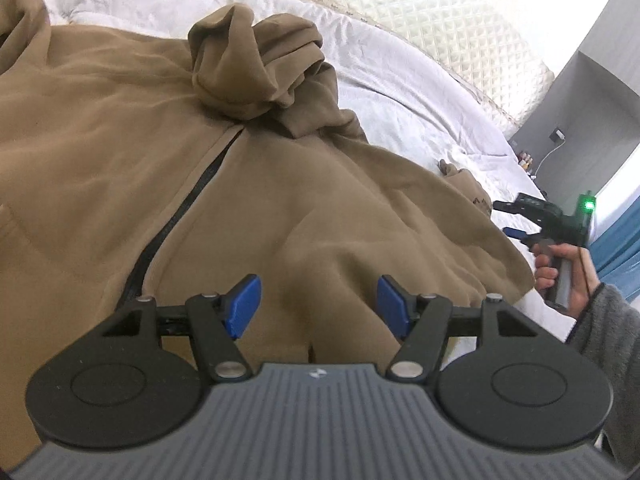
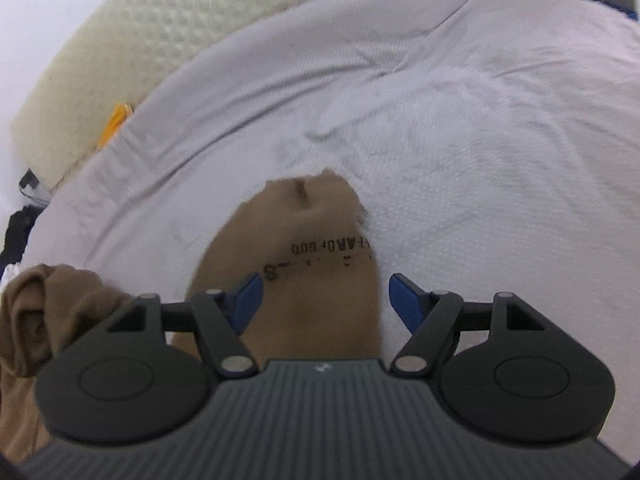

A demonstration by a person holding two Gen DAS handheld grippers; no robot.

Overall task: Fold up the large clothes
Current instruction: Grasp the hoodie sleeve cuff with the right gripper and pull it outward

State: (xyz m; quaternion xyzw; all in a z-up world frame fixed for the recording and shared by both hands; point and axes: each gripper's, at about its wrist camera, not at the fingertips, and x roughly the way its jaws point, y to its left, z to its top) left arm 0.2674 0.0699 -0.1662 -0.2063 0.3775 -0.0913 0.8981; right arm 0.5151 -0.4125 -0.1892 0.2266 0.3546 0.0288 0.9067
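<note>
The hoodie (image 1: 120, 152) lies spread on the bed (image 1: 420, 92). Its hood (image 1: 248, 64) is bunched at the far end, and its zipper (image 1: 176, 216) runs toward the near side. One sleeve (image 2: 312, 248) sticks out to the right, under the right claw (image 2: 324, 304). The left claw (image 1: 318, 306) is over the near hem. A headboard (image 1: 440, 20) stands behind the bed.

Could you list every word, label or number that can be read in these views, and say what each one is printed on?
"AR OF GOD", seen upside down and only in part: black print on the brown sleeve below the right gripper.
A second, larger line beneath it: only an "S" can be made out; the rest is blurred.
Dark print on the same sleeve in the left wrist view: too small to read.
Small emblem on each gripper body: not legible.
</note>
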